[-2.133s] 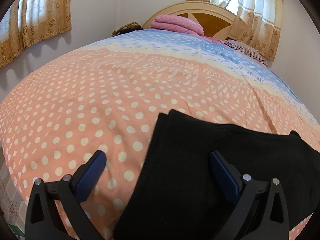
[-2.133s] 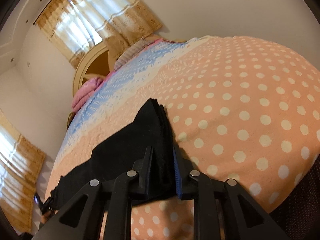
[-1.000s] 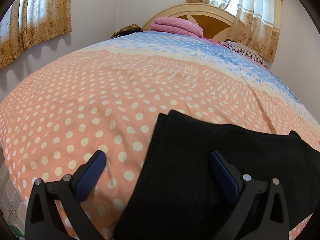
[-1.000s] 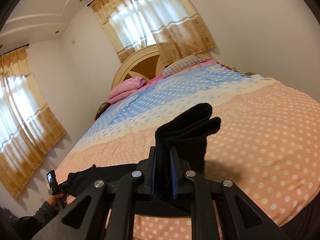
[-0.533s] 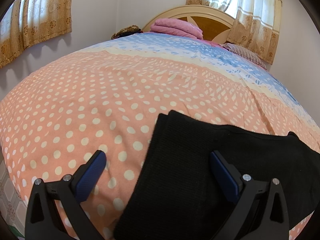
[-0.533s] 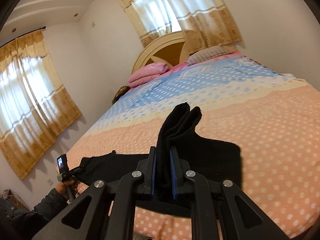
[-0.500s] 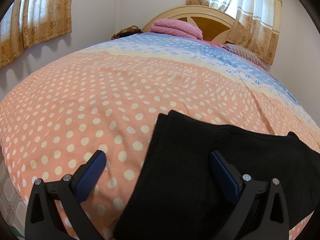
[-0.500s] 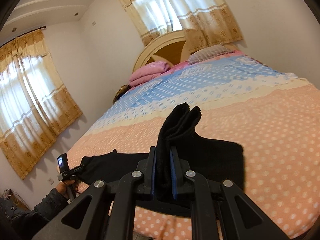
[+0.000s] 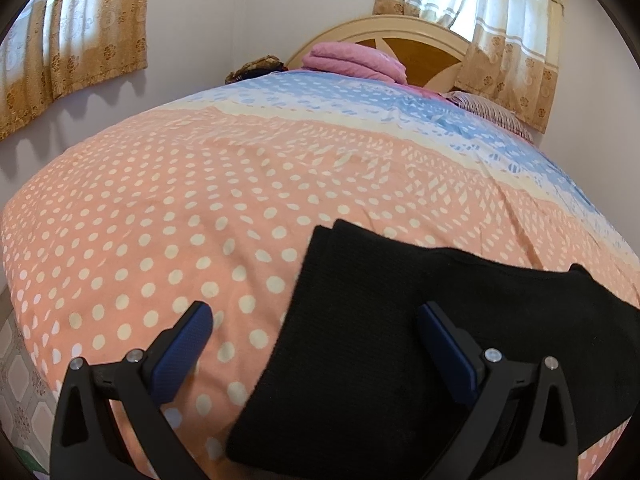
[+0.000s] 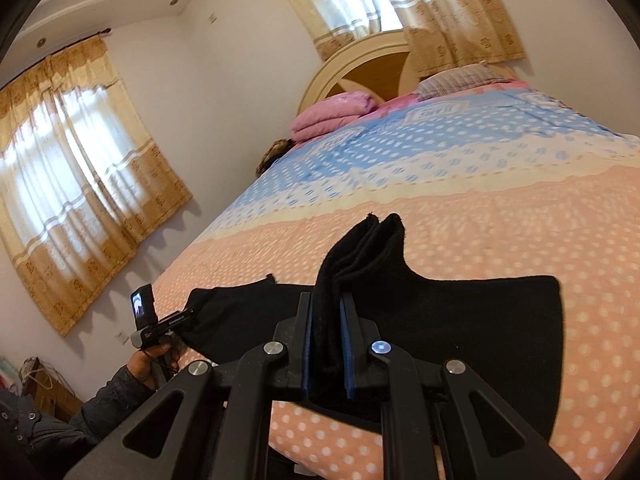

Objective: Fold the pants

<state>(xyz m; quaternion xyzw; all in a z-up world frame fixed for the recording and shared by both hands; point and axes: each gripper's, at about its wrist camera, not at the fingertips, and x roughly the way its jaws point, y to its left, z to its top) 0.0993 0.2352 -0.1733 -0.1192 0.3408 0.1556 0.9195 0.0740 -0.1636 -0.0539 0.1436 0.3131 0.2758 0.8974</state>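
**Fold in progress, one end lifted**

Right gripper (image 10: 326, 344) is clamped on a bunched end of the black pants (image 10: 460, 320), raised above the bedspread (image 10: 500, 220). Left gripper (image 9: 316, 344) hovers spread wide over the other end, gripping nothing. Pants look lengthwise-folded; crosswise fold remains.

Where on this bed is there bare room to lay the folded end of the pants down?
Bare bedspread lies left of the black pants, and between them and the blue band. More lies right of the pants in the right wrist view. The near edge is crowded: pants under the open left claw, a bunch clamped in the right claw. Pink blankets fill the headboard end.
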